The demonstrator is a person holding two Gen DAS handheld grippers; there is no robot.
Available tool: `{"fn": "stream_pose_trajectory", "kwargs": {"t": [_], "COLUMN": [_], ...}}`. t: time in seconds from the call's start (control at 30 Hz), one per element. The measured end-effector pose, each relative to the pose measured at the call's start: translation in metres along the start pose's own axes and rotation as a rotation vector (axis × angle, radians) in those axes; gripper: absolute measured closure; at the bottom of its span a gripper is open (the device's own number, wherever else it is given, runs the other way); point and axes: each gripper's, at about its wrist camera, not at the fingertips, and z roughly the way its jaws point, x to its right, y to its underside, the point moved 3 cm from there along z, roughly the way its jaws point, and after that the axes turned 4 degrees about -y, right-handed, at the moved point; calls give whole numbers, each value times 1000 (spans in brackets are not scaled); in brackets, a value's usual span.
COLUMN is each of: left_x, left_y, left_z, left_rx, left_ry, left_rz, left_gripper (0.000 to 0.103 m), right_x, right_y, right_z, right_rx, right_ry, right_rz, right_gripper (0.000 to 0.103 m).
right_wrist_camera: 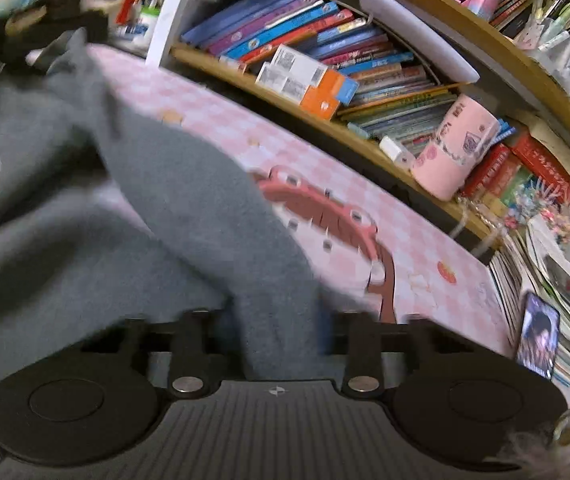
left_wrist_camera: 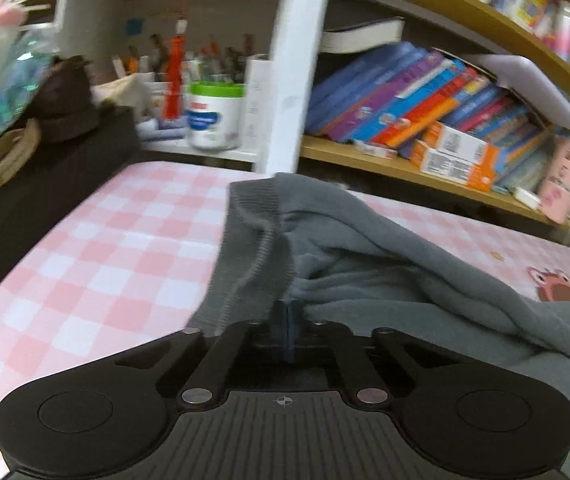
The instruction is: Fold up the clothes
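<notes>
A grey sweatshirt (left_wrist_camera: 365,248) lies bunched on a table with a pink checked cloth (left_wrist_camera: 97,256). My left gripper (left_wrist_camera: 288,320) is shut on the sweatshirt near its ribbed hem (left_wrist_camera: 253,216) and lifts that part off the cloth. In the right wrist view the grey sweatshirt (right_wrist_camera: 165,200) fills the left half, blurred. My right gripper (right_wrist_camera: 281,340) has a fold of the grey fabric between its fingers, which stand fairly wide apart; the fingertips are hidden by the cloth. The pink checked cloth (right_wrist_camera: 425,264) has a cartoon print.
Bookshelves (left_wrist_camera: 425,92) packed with books stand right behind the table. A white tub (left_wrist_camera: 215,116) and pens sit in a white shelf unit. A dark bag (left_wrist_camera: 65,96) is at the far left. A pink cup (right_wrist_camera: 455,148) and a phone (right_wrist_camera: 537,336) are at the right.
</notes>
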Motion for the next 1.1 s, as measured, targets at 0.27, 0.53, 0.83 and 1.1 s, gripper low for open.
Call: {"fn": "stream_pose_trajectory", "kwargs": {"t": [0.27, 0.53, 0.83, 1.1], "left_x": [-22, -46, -43, -46], "left_y": [1, 3, 3, 6], "left_z": [-1, -6, -6, -9], "left_rx": [7, 20, 20, 22], "left_ry": [-15, -57, -64, -53], "left_rz": [-115, -213, -196, -215], "left_gripper": [98, 99, 98, 98], "right_x": [70, 83, 91, 65], "right_y": [-106, -81, 21, 55], "right_z": [50, 66, -13, -43], "right_rx": [156, 101, 11, 30], "right_ry": [97, 213, 143, -91], "right_rz": [151, 139, 322, 519], "right_gripper": [40, 30, 30, 30]}}
